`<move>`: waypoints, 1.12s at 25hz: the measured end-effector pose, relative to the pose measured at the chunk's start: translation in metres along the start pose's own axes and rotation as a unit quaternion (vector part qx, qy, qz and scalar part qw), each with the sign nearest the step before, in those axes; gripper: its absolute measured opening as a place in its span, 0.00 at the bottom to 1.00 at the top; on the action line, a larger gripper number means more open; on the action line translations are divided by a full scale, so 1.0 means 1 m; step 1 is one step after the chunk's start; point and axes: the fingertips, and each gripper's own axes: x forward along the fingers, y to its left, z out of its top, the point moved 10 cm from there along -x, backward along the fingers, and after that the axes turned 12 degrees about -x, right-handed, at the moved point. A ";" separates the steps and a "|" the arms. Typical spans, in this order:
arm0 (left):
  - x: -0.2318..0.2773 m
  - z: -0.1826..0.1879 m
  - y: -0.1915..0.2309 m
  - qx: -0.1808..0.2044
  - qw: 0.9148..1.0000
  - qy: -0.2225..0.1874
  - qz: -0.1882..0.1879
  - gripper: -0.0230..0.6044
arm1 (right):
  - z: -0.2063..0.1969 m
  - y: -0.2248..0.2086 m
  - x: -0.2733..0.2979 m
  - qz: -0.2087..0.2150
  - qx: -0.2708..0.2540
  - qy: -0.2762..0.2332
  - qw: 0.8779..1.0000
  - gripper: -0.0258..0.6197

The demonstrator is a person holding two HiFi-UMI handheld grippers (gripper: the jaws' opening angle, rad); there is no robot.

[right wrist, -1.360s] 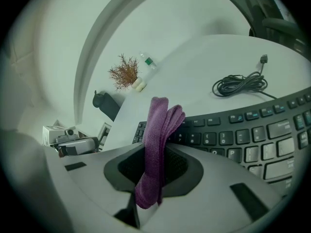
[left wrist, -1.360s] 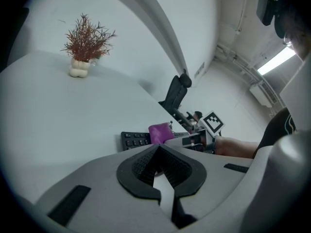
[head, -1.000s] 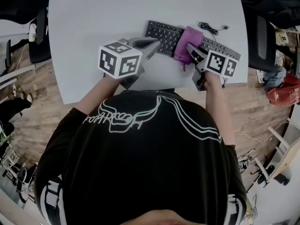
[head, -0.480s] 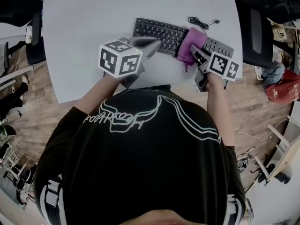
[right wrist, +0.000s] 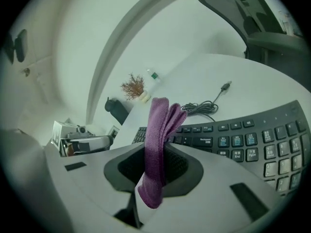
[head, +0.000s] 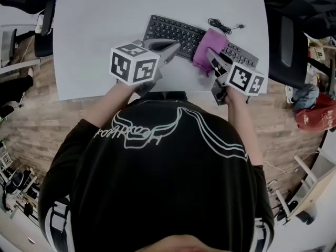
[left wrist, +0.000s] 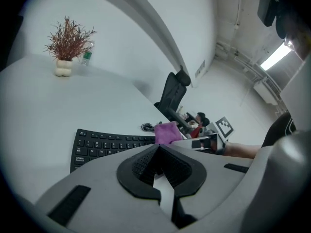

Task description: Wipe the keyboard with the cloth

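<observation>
Right claw [right wrist: 155,152] is clamped shut on a folded purple cloth [right wrist: 159,140], which stands up between the dark pads and hangs in a short tail below them. From the head view, the cloth [head: 210,43] is bunched over the right-of-middle keys of a black keyboard [head: 170,31] that lies at an angle on a white bench [head: 105,20], with the right claw [head: 212,58] reaching in from the near edge. Whether the cloth presses on the keys cannot be told.

Left claw [left wrist: 158,154] has its jaws drawn together with nothing between them. Its tip [head: 172,47] sits just beside the keyboard's near edge, at the left half, well apart from the cloth. Seen along the left claw, the keyboard [left wrist: 104,144] stretches across the bench, with the cloth [left wrist: 167,131] and the right claw beyond it.

A coiled black cable [head: 223,25] lies on the bench just behind the keyboard's right end. At the far end of the bench stand a small reddish plant in a pale pot [left wrist: 67,45] and a clear bottle with a green cap [left wrist: 86,56] beside it. A dark office chair [head: 286,41] stands off the bench's right side, over a wooden floor [head: 31,119]. The person holding both claws wears a black shirt [head: 157,182] with a pale line print.
</observation>
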 end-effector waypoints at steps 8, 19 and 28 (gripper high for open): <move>-0.017 -0.013 -0.038 -0.017 0.999 -0.041 0.030 0.05 | 0.016 0.009 -0.053 0.054 -0.088 -0.037 0.994 0.13; -0.059 -0.038 -0.088 0.043 0.997 -0.057 -0.038 0.05 | -0.001 0.095 -0.123 0.026 -0.185 -0.111 0.976 0.13; -0.150 -0.104 -0.121 0.095 0.990 -0.068 -0.075 0.05 | -0.079 0.200 -0.153 0.001 -0.180 -0.140 0.974 0.13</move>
